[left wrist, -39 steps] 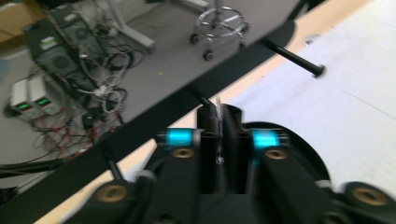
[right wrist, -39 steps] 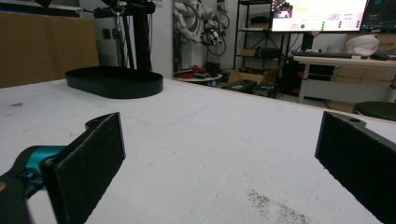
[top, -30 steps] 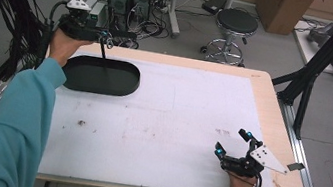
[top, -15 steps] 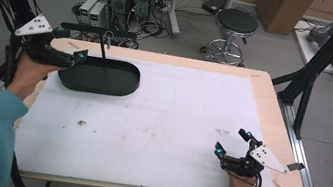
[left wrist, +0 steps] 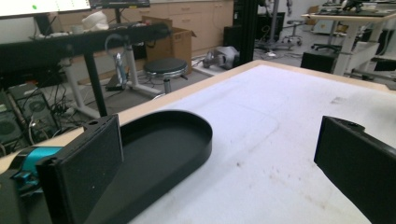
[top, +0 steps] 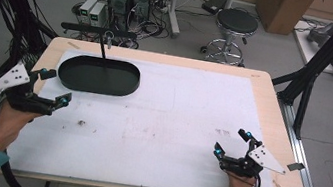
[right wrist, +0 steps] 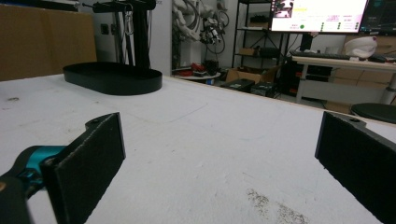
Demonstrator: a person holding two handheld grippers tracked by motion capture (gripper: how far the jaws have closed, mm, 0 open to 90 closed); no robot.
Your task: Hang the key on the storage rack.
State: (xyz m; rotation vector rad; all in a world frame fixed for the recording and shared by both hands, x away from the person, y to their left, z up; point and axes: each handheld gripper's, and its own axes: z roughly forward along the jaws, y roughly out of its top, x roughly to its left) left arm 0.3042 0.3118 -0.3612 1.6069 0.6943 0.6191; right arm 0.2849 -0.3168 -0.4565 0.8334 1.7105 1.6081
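The shallow black oval plastic tray (top: 99,75) sits empty at the far left of the white foam-topped table (top: 175,120), and it's the one candidate object here. Your left gripper (top: 51,88) hovers just beside its near-left rim, jaws spread wide around nothing. Your right gripper (top: 232,145) rests low at the near right corner, well apart from the tray, jaws equally wide and empty. Watch it: I'd judge a low sweep from your left hand could clip the tray wall and shove it. The thin black stand (top: 103,45) rising behind the tray could snag too. Its base is hard to make out against the tray.
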